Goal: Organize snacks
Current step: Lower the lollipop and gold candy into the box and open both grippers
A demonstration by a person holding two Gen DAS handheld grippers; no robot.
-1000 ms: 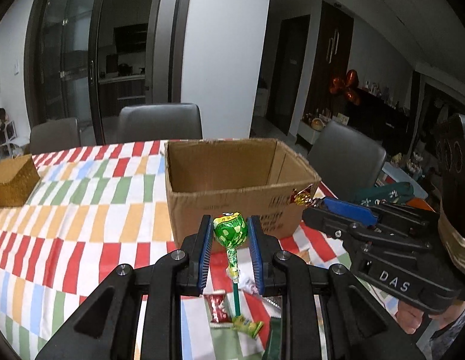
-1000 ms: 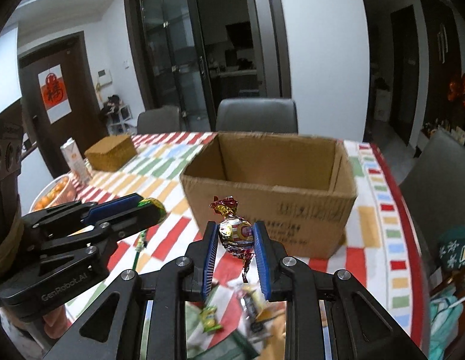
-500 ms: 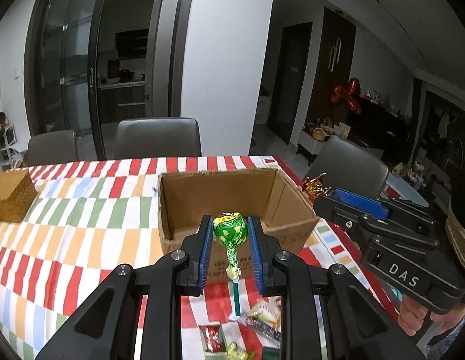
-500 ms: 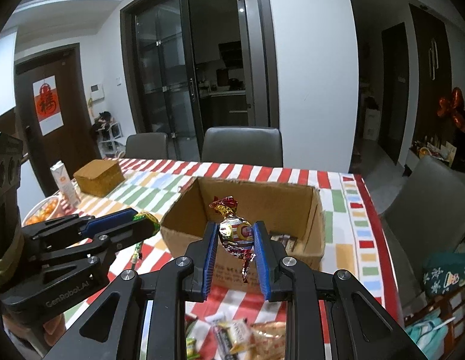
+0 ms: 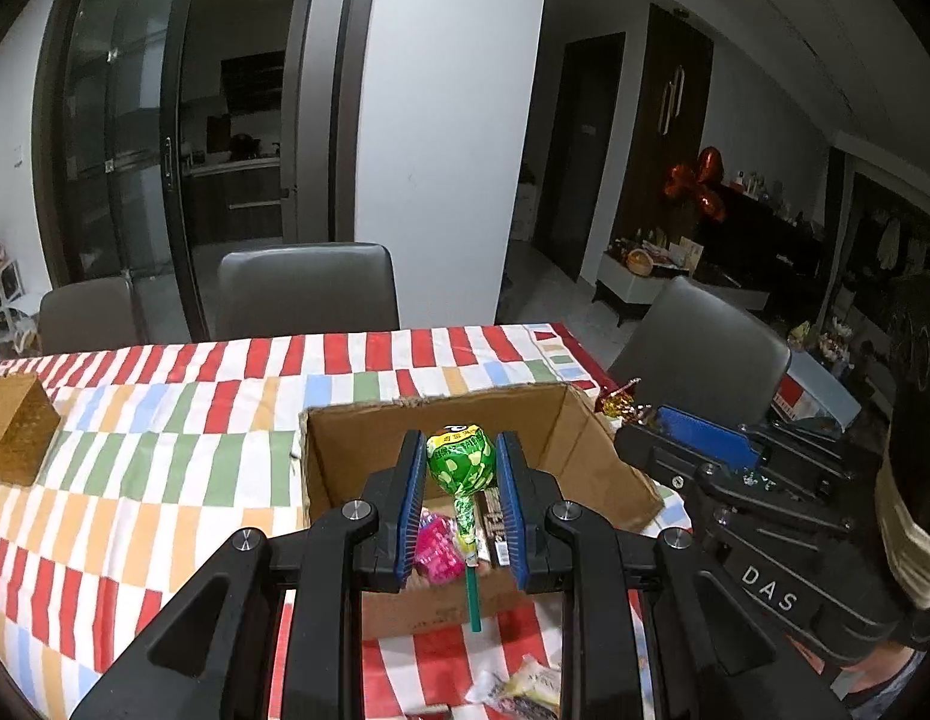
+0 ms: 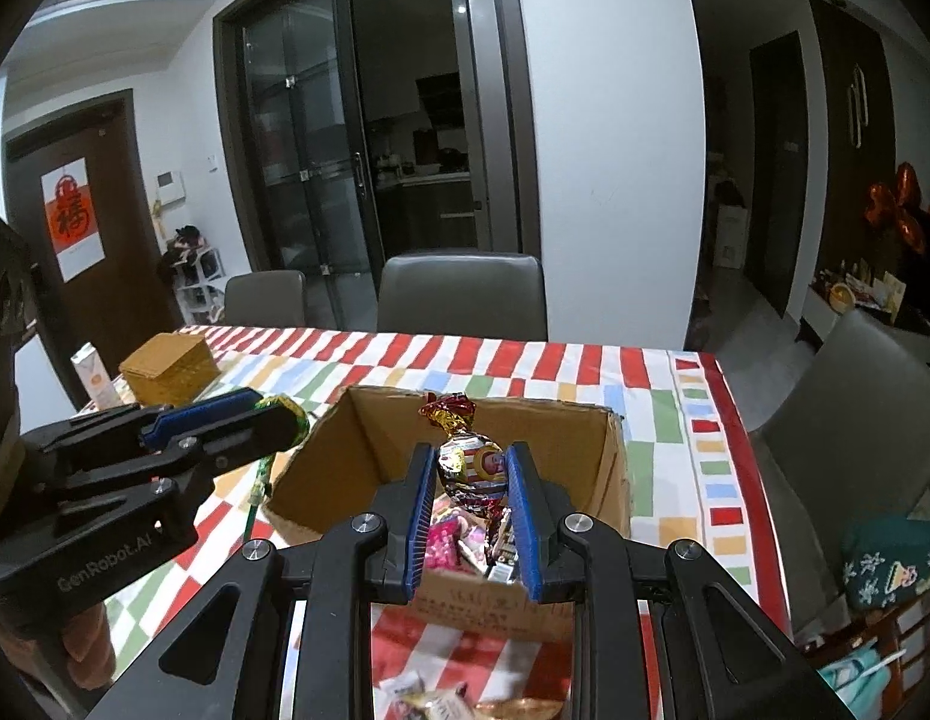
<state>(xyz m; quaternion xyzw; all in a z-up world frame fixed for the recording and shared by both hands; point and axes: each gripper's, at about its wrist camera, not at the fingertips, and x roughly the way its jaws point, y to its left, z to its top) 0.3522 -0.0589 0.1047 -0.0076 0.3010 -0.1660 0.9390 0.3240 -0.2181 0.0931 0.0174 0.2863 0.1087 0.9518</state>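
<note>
The green lollipop [image 5: 461,459] sits pinched in my left tongs [image 5: 460,504] and the foil candy [image 6: 471,468] in my right tongs [image 6: 472,513], both level above the cardboard box [image 5: 591,450] on the tabletop [image 5: 165,456]. I've risen since; snacks inside now show.

A wicker box [image 6: 168,367] sat at left on the striped surface [image 6: 585,360]; grey chairs [image 6: 462,294] stood behind, red balloons [image 6: 897,207] upper right.

Left gripper [image 5: 461,483] pinches green lollipop [image 5: 460,461] above cardboard box [image 5: 591,456].
</note>
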